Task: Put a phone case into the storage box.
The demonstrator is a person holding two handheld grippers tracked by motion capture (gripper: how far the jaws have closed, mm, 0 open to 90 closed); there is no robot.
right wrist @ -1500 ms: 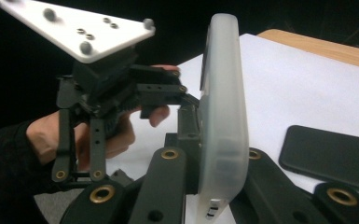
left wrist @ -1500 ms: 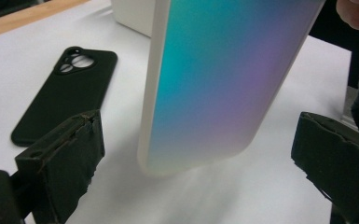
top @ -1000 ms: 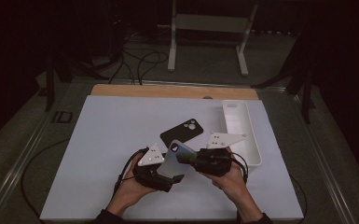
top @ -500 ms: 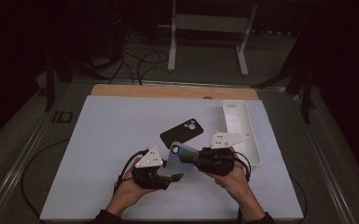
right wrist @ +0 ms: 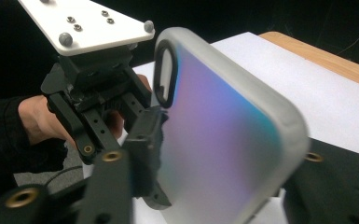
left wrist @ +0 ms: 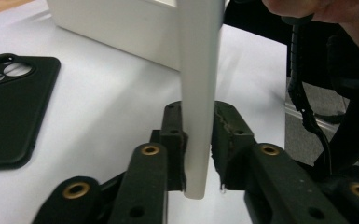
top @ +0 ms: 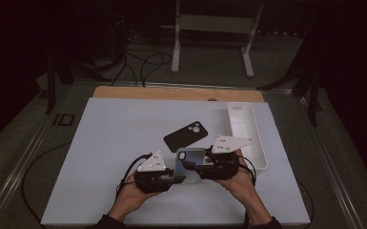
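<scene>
Handover is how I judge this moment. The frosted case (top: pixel 190 160) stands on edge above the bench (top: pixel 114 143), between my two grippers at the near side, so that one can take it as the other lets go.

The left gripper (top: pixel 178 177) sits at the case's lower end. Its jaws have just been closing, and in the left gripper view the pads (left wrist: pixel 177 140) pinch the thin rim from both faces, a narrow grip on the case itself. The right gripper (top: pixel 198 169) is just right of the case. Its jaws have just been opening and now stand about half wide, with the case between them but the far jaw clear of it, so I take that grip as released.

The case is a matt, translucent shell with rounded corners, a thick soft-looking rim and an oblong camera cutout. Its flat back catches a violet-to-blue sheen.

Just beyond it a black case (top: pixel 186 136) lies flat on the bench, matt, with round lens holes at one corner. It looks set aside within easy reach.

To the right of the frosted case and stretching farther back is a long white tray (top: pixel 257 143) with smooth, straight walls. Well behind the case, a bare wooden strip (top: pixel 171 93) edges the pale, smooth bench top.
</scene>
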